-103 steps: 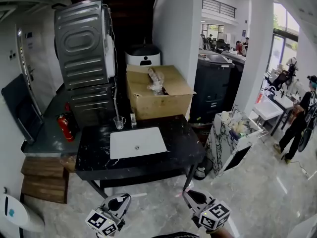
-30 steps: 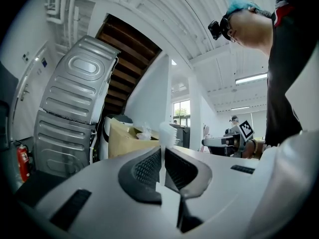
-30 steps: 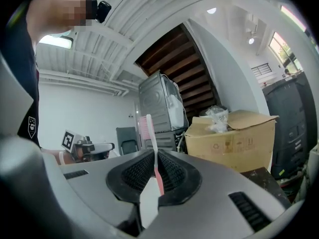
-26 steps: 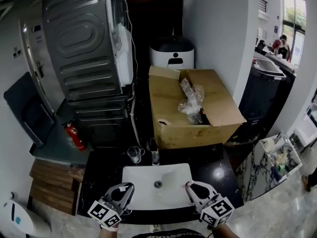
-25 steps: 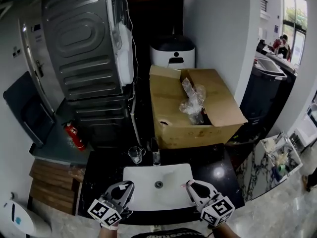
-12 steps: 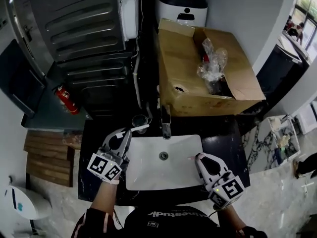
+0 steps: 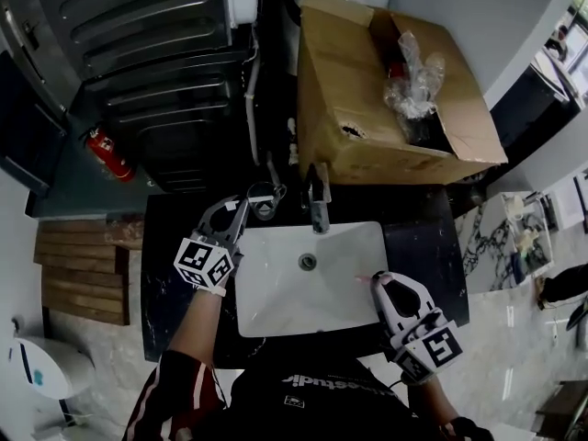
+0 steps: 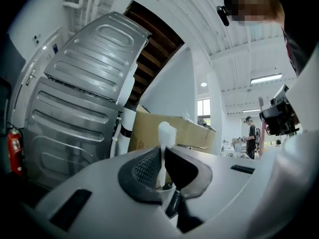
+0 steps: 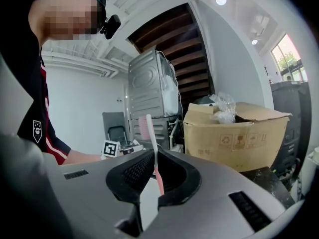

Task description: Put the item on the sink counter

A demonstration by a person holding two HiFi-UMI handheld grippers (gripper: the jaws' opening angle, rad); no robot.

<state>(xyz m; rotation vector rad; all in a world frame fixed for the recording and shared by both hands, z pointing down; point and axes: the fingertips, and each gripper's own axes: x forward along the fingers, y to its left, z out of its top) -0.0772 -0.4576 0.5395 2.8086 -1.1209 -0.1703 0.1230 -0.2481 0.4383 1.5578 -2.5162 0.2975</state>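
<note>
My left gripper point(image 7: 235, 213) is shut on a white toothbrush point(image 8: 165, 135), whose bristle head stands up between the jaws in the left gripper view. It hovers over the black counter point(image 7: 165, 274), right beside a clear glass cup point(image 7: 265, 201) at the sink's back left corner. At the front right rim of the white sink basin point(image 7: 276, 292), my right gripper point(image 7: 385, 284) is shut on a pink toothbrush point(image 9: 153, 153). Its pink tip point(image 7: 364, 277) pokes out over the basin.
A chrome faucet point(image 7: 318, 208) stands behind the basin. An open cardboard box point(image 7: 367, 90) with a plastic bag sits behind the counter, and a grey metal appliance point(image 7: 138, 26) stands at the back left. A red fire extinguisher point(image 7: 101, 145) lies on the left.
The view has come in over the sink. My left gripper has moved forward to the glass cup with the white toothbrush. The right gripper has stayed at the basin's front right.
</note>
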